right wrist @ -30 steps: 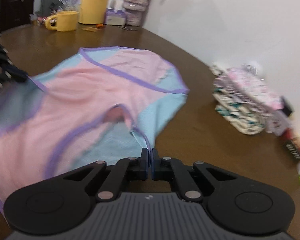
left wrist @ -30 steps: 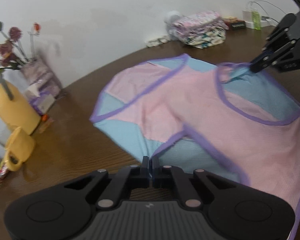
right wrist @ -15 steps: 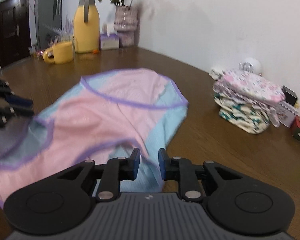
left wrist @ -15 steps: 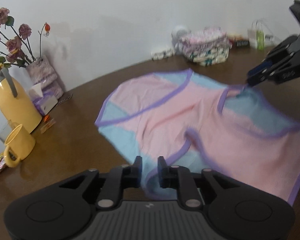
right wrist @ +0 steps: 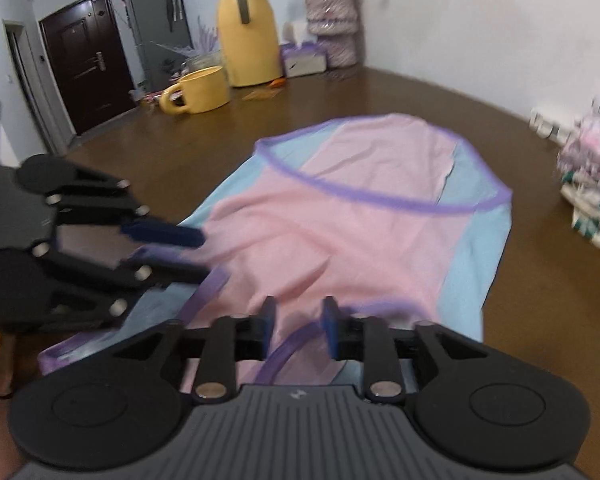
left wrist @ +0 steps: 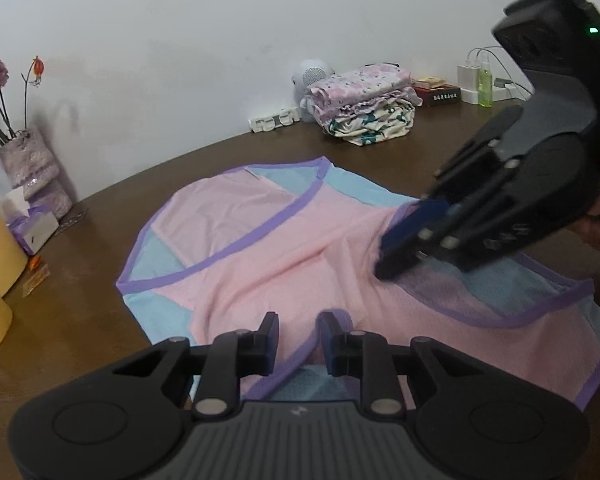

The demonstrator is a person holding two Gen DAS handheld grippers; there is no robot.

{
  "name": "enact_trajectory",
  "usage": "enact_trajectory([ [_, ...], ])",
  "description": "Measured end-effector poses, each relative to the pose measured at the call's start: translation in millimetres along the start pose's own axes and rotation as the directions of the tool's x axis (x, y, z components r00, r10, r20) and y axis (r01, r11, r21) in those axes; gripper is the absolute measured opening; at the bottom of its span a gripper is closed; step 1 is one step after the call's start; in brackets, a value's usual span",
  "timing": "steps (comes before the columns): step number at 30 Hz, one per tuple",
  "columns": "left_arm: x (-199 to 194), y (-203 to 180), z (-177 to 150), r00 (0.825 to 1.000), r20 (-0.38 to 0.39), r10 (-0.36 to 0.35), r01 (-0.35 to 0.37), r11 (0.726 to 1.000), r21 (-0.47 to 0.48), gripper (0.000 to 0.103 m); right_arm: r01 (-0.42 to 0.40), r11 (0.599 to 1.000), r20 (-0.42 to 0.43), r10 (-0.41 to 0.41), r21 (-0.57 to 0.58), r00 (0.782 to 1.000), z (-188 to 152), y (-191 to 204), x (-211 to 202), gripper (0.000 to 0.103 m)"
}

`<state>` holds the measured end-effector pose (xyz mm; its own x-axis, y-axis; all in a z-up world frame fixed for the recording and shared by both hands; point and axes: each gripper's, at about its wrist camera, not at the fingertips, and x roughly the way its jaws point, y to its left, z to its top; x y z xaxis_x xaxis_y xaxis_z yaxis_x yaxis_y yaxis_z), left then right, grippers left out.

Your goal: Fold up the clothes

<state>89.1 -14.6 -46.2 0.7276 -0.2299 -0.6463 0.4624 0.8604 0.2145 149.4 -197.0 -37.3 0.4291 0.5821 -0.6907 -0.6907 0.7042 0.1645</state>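
A pink and light-blue garment (left wrist: 300, 248) with purple trim lies folded on the brown table (left wrist: 80, 308); it also shows in the right wrist view (right wrist: 340, 216). My left gripper (left wrist: 298, 330) is open just above the garment's near purple edge, holding nothing. My right gripper (right wrist: 298, 320) is open over the garment's near edge, empty. The right gripper also shows in the left wrist view (left wrist: 404, 248), low over the cloth. The left gripper shows in the right wrist view (right wrist: 188, 252), jaws apart.
A stack of folded floral clothes (left wrist: 364, 112) sits at the back by the wall, beside a white power strip (left wrist: 274, 120). A yellow jug (right wrist: 246, 28), yellow mug (right wrist: 198, 90), tissue box (right wrist: 304, 58) and flower vase (left wrist: 32, 172) stand at the table's far end.
Both grippers were shut on the garment's purple edges one second ago. They have opened and let go, and the garment now rests on the table. The right gripper moved closer to the left.
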Motion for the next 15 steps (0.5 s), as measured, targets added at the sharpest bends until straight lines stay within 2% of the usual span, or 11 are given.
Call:
enact_trajectory([
  [4, -6, 7, -9, 1.0, -0.008, -0.011, 0.011, 1.0, -0.028, 0.021, -0.051, 0.999, -0.045, 0.05, -0.009, 0.998, -18, 12, -10, 0.035],
  [6, -8, 7, -13, 1.0, -0.017, -0.003, 0.002, 0.999, -0.032, 0.021, -0.039, 0.998, -0.075, 0.035, -0.047, 0.997, -23, 20, -8, 0.027],
  [7, -9, 6, -15, 1.0, -0.021, 0.001, -0.001, 0.999, -0.032, 0.021, -0.031, 0.997, -0.09, 0.025, -0.069, 0.996, -26, 24, -7, 0.018],
  [10, -12, 3, -19, 1.0, -0.028, 0.01, -0.011, 1.0, -0.028, 0.021, -0.013, 0.994, -0.107, 0.002, -0.105, 0.994, -27, 31, -9, 0.002],
  [15, -21, 0, -27, 0.999, -0.03, 0.034, -0.035, 0.999, -0.013, 0.021, -0.023, 0.987, -0.138, 0.001, -0.156, 0.99, -33, 46, -25, 0.002],
])
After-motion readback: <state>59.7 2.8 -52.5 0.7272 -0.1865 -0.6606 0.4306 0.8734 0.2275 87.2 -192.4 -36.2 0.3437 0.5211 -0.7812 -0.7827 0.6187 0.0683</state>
